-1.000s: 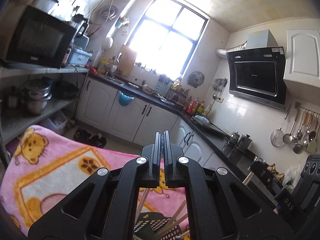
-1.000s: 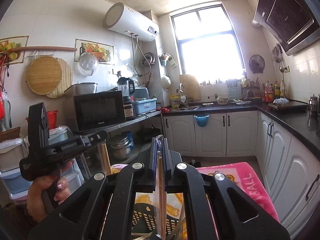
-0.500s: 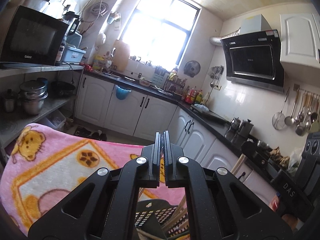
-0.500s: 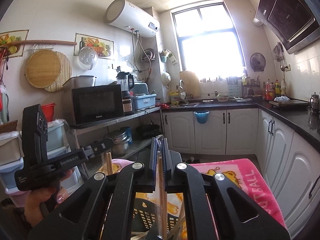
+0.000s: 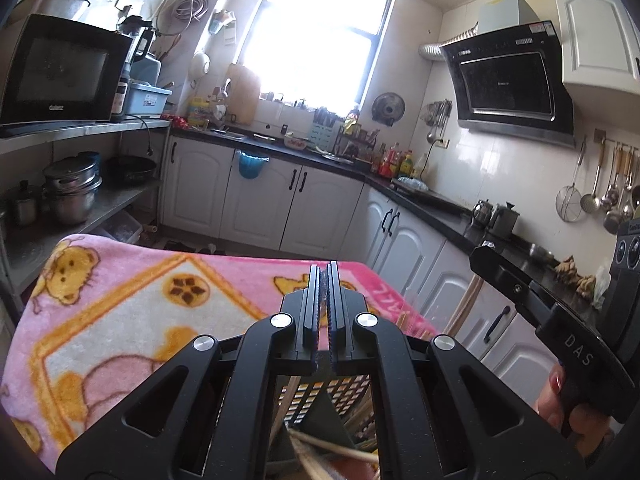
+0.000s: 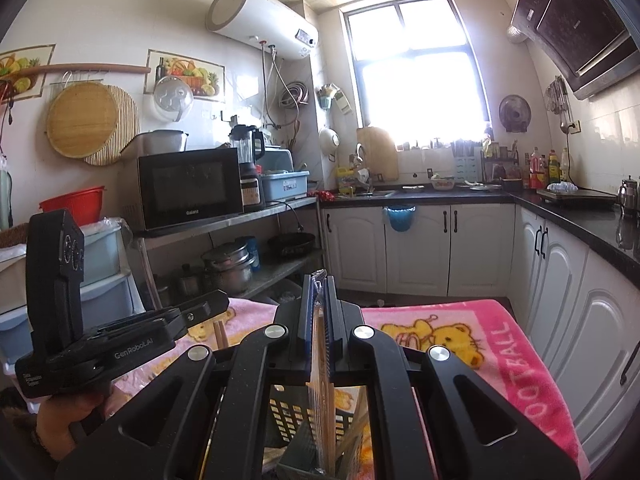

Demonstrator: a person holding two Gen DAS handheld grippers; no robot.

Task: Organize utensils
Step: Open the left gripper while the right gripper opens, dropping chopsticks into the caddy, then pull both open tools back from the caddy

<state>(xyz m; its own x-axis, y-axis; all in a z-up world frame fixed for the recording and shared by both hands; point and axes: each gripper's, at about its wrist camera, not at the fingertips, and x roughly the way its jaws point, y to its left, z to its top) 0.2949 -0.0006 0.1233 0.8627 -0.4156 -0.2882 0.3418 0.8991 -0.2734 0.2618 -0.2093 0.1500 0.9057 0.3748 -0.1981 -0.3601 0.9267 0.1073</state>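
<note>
My right gripper (image 6: 319, 280) is shut on a clear-wrapped pack of wooden chopsticks (image 6: 321, 380), held upright over a black perforated utensil basket (image 6: 288, 412) on the pink bear blanket (image 6: 472, 344). My left gripper (image 5: 324, 270) is shut; from its own view I cannot tell if it holds anything. In the right wrist view the left gripper (image 6: 208, 310) has a pair of brown chopsticks (image 6: 220, 334) showing just below it. The basket (image 5: 328, 396) sits under the left gripper with loose chopsticks (image 5: 320, 450) in it. The right gripper's body (image 5: 532, 304) shows at the right of the left wrist view.
A metal shelf unit with a microwave (image 6: 188, 188) and pots (image 6: 228, 264) stands left of the blanket. White cabinets under a black counter (image 6: 580, 216) run along the back and right. A range hood (image 5: 508, 80) and hanging utensils (image 5: 600, 188) are on the right wall.
Both grippers have tilted downward toward the blanket and basket. The left gripper has moved lower and closer to the right one. Both stay shut.
</note>
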